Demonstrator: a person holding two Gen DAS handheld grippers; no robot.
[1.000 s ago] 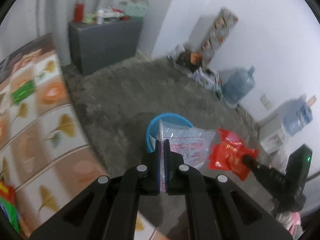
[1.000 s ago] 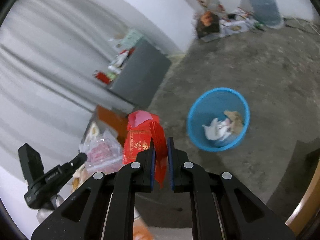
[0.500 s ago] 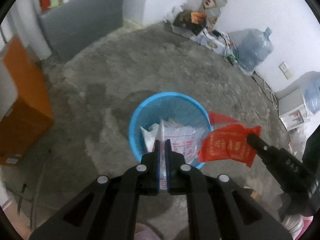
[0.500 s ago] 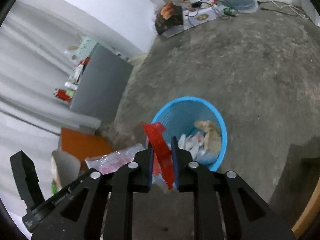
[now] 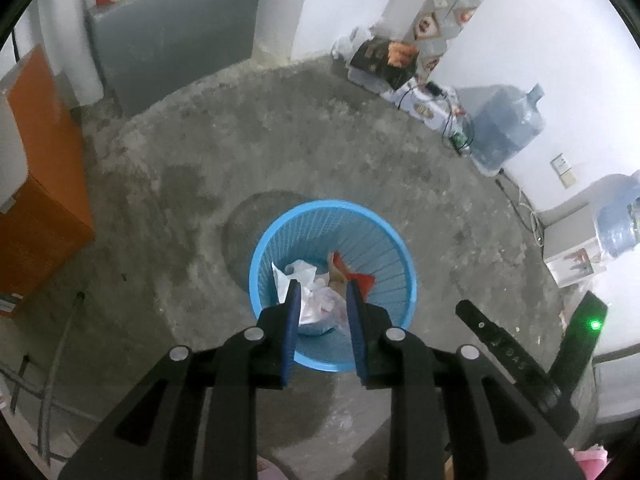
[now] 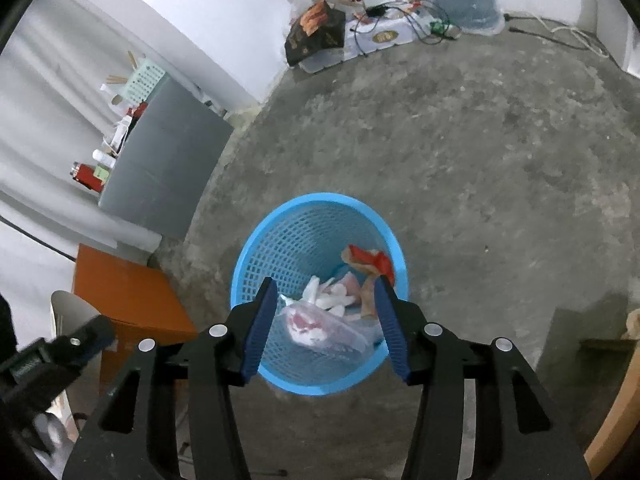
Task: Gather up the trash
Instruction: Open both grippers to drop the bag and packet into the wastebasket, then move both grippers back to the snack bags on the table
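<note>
Both wrappers had left the jaws since a second before: the clear plastic bag (image 6: 320,330) and the red packet (image 6: 370,260) lay inside the blue basket (image 6: 280,216). Left gripper (image 5: 322,304) and right gripper (image 6: 326,300) hung just above its rim, jaws opening, nothing between them. Grey concrete floor (image 6: 480,140) surrounded the basket, an orange cabinet (image 5: 44,184) off to one side.

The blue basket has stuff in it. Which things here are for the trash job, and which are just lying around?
For the job:
- blue basket
- red wrapper inside it
- clear plastic bag inside it
- white crumpled paper inside it

Just lying about:
- water jug
- orange cabinet
- grey cabinet
- dark box
</note>
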